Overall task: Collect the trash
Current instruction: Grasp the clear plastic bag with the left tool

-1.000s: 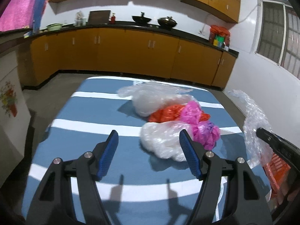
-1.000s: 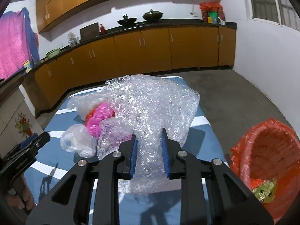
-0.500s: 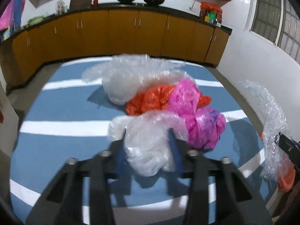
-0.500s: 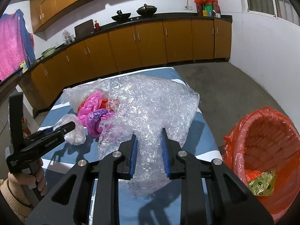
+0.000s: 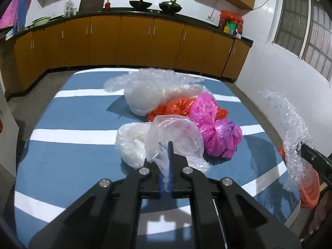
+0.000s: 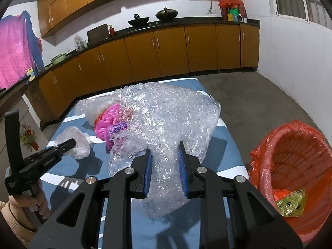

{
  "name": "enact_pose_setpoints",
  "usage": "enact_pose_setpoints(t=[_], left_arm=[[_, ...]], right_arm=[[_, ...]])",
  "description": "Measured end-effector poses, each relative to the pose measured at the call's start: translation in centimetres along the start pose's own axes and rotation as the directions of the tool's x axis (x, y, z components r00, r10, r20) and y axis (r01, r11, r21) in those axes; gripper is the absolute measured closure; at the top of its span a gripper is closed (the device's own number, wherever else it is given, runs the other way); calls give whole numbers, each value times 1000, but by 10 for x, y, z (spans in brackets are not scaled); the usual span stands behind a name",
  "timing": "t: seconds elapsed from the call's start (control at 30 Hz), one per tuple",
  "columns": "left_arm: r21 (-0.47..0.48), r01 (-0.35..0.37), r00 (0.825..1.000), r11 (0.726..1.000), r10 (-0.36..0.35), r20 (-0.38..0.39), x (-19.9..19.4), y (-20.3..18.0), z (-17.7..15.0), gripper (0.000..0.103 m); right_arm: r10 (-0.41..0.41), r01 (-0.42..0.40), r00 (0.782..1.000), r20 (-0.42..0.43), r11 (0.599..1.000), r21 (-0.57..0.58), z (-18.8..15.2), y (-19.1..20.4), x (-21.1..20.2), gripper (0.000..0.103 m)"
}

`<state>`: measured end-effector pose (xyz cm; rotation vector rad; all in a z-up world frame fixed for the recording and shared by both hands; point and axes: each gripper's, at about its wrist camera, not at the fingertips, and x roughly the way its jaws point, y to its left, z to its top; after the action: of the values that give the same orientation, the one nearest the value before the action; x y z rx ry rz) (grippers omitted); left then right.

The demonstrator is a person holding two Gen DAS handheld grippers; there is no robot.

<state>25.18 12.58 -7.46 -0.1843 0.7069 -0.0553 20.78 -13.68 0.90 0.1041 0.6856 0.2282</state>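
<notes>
On the blue striped table (image 5: pixel 72 112) lies a heap of plastic trash: a big clear bag (image 5: pixel 149 91), an orange bag (image 5: pixel 178 106), a pink bag (image 5: pixel 215 128) and a small clear plastic bag (image 5: pixel 176 132) nearest me. My left gripper (image 5: pixel 166 155) is closing hard on that small clear bag, its film pinched between the blue pads; the same gripper (image 6: pixel 68 144) shows at the left of the right wrist view. My right gripper (image 6: pixel 165 161) is shut on a sheet of bubble wrap (image 6: pixel 166 120), held above the table's right part. The bubble wrap (image 5: pixel 294 132) also hangs at the right of the left wrist view.
A bin with an orange liner (image 6: pixel 261 161) stands on the floor right of the table, with a green-yellow wrapper (image 6: pixel 290 203) inside. Orange kitchen cabinets (image 5: pixel 145 41) run along the far wall. A person's hand (image 6: pixel 41 203) holds the left gripper's handle.
My left gripper went forward and down to the small clear bag and its jaws came together on it. The right gripper kept its grip on the bubble wrap and hardly moved.
</notes>
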Motion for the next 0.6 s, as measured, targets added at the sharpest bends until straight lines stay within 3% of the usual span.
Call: enact_pose_setpoints(t=[0.23, 0.6], left_arm=[[12, 36, 998, 999, -37, 45, -27, -13, 7, 98], [72, 145, 987, 987, -150, 66, -49, -64, 13, 98]], right_arm=[[-11, 11, 1000, 23, 1000, 5, -4, -7, -15, 79], [-77, 75, 995, 64, 997, 34, -9, -28, -46, 79]])
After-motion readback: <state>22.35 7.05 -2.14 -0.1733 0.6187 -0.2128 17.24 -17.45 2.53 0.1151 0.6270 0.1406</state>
